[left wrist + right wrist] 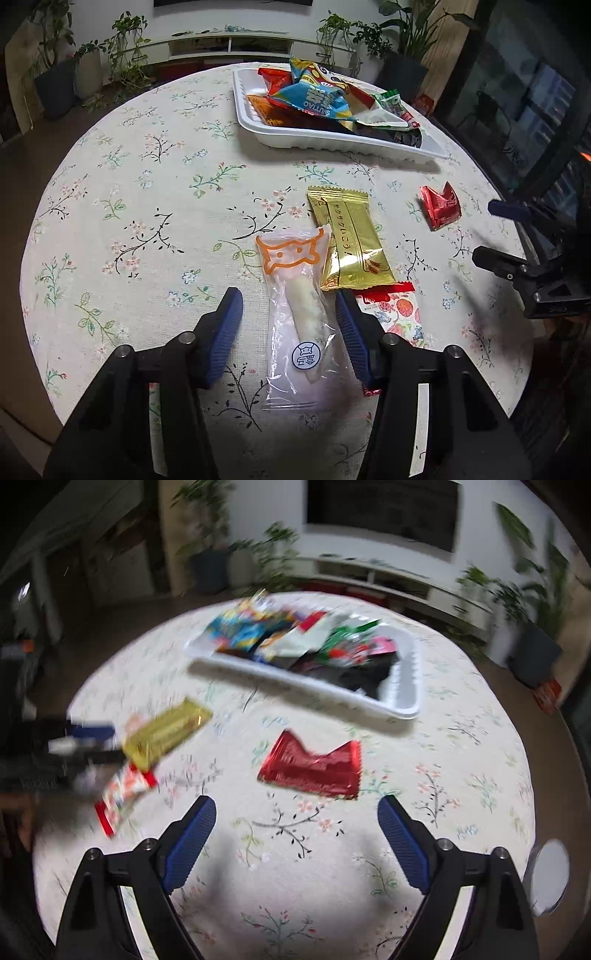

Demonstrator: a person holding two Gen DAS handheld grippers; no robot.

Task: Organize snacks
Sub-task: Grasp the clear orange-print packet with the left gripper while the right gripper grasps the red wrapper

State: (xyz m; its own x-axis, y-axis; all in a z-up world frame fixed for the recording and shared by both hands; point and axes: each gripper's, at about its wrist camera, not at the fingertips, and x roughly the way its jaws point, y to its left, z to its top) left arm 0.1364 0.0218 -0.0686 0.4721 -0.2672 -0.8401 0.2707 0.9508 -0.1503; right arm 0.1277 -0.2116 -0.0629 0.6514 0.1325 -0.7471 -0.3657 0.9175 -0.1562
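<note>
Left tool (290, 325) spread wide around a clear sausage pack (301, 314) near the surface's front edge, not yet gripping; closing comes next, likely. Right tool (297, 834) wide, empty, before a red wrapper (314, 771). Four loose snacks remain, including gold pack (351, 240) and strawberry pack (399, 314); one white tray (258, 122) near the far edge, already heaped

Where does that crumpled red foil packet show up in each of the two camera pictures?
Left wrist view: the red foil packet lies at the right, alone on the tablecloth, below the tray's right end.
Right wrist view: the red foil packet sits mid-picture, ahead of the open right gripper.
Shared landmark: the white tray of snacks.
</note>
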